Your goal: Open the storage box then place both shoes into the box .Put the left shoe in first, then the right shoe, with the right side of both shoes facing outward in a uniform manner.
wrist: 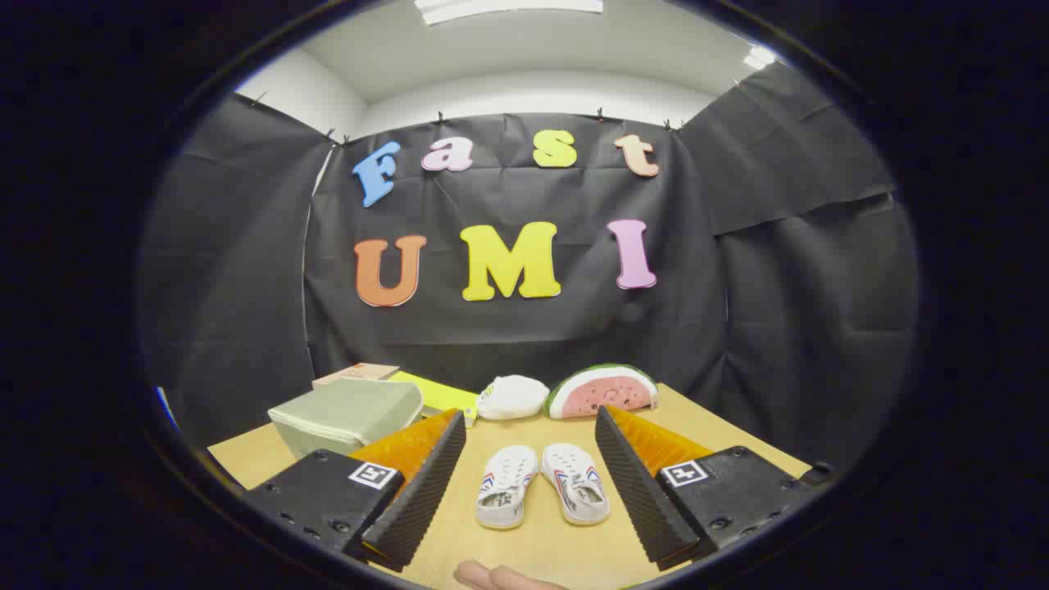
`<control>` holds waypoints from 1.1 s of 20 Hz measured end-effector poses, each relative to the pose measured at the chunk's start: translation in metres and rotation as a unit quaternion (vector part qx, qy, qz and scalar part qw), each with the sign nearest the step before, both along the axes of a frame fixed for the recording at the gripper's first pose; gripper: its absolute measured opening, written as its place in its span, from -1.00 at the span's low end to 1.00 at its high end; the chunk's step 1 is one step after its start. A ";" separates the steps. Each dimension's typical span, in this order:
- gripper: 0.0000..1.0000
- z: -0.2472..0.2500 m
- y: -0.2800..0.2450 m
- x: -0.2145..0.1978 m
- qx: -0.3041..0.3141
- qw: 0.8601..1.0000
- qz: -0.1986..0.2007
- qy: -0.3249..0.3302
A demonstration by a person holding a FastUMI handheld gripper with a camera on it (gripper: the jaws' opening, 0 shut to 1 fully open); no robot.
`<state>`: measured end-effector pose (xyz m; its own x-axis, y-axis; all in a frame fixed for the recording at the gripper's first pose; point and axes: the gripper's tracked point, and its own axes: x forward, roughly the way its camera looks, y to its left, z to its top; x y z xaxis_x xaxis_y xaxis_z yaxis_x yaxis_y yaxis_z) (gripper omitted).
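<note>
Black cloth walls close in one wooden table [705,426]. Toward its far left corner sits one pale green storage box [344,414], lid shut, with a flat tan box [356,374] behind it and a yellow sheet [438,393] beside it. Along the far edge lie one watermelon-slice toy [602,392] and one white pouch [512,397]. Two white shoes [541,485] lie side by side near the table's middle, between the spread, empty fingers of the gripper [531,442]. Fingertips of a hand [500,578] show at the near edge.

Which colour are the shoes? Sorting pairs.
White with red and blue stripes, in the gripper view, between the open fingers.
</note>
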<state>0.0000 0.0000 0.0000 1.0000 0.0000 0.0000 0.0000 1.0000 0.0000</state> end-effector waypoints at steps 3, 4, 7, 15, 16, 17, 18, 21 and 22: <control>1.00 -0.006 -0.005 0.001 0.002 1.000 -0.003 0.006; 1.00 -0.007 -0.006 0.001 0.003 1.000 -0.004 0.007; 1.00 -0.012 -0.009 0.003 0.003 1.000 -0.005 0.011; 1.00 -0.021 -0.016 0.020 0.002 1.000 -0.007 0.020; 1.00 -0.020 -0.017 0.023 0.003 1.000 -0.008 0.019; 1.00 -0.020 -0.017 0.029 0.006 1.000 -0.007 0.020; 1.00 -0.020 -0.017 0.035 0.010 1.000 -0.005 0.025; 1.00 -0.024 -0.009 0.058 0.018 0.999 0.018 0.041; 1.00 -0.026 -0.005 0.068 0.020 0.998 0.026 0.051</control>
